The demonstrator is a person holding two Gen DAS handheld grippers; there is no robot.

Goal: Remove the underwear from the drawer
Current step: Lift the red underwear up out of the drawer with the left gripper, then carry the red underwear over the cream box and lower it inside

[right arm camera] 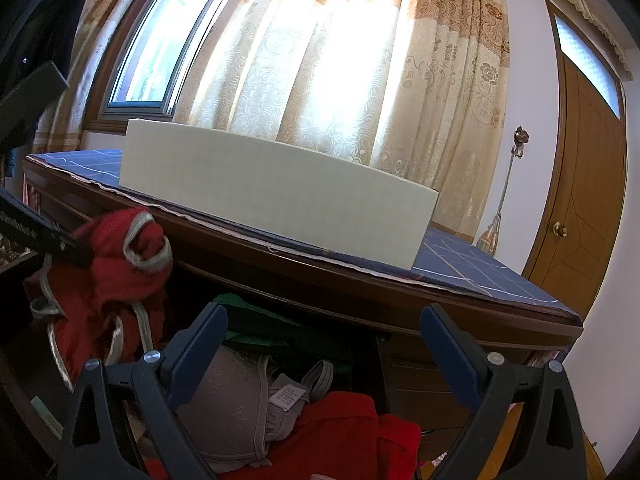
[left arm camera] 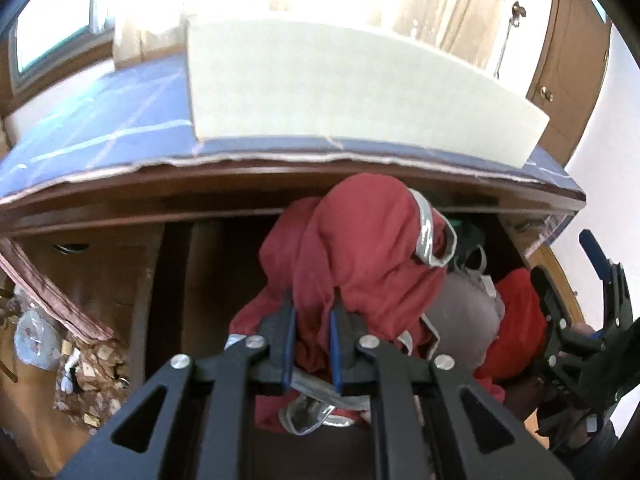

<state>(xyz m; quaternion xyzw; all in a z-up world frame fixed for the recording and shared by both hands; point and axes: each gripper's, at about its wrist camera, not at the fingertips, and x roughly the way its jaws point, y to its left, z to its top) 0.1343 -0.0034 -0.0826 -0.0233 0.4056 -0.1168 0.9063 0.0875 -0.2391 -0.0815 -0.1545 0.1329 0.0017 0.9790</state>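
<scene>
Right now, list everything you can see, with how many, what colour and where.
red underwear with grey trim: one, red, lifted above the open drawer, pinched in the left tongs
grey bra: one, grey, lying in the drawer
red garment: one, red, in the drawer beside the bra
green cloth: one, green, at the drawer's back
drawer: one, brown wood, open
box: one, cream, on the cabinet top
checked cloth: one, blue, under the box
curtain: one, beige and orange, behind
door: one, brown, far right
left tongs: shut on the underwear
right tongs: open, over the drawer
</scene>
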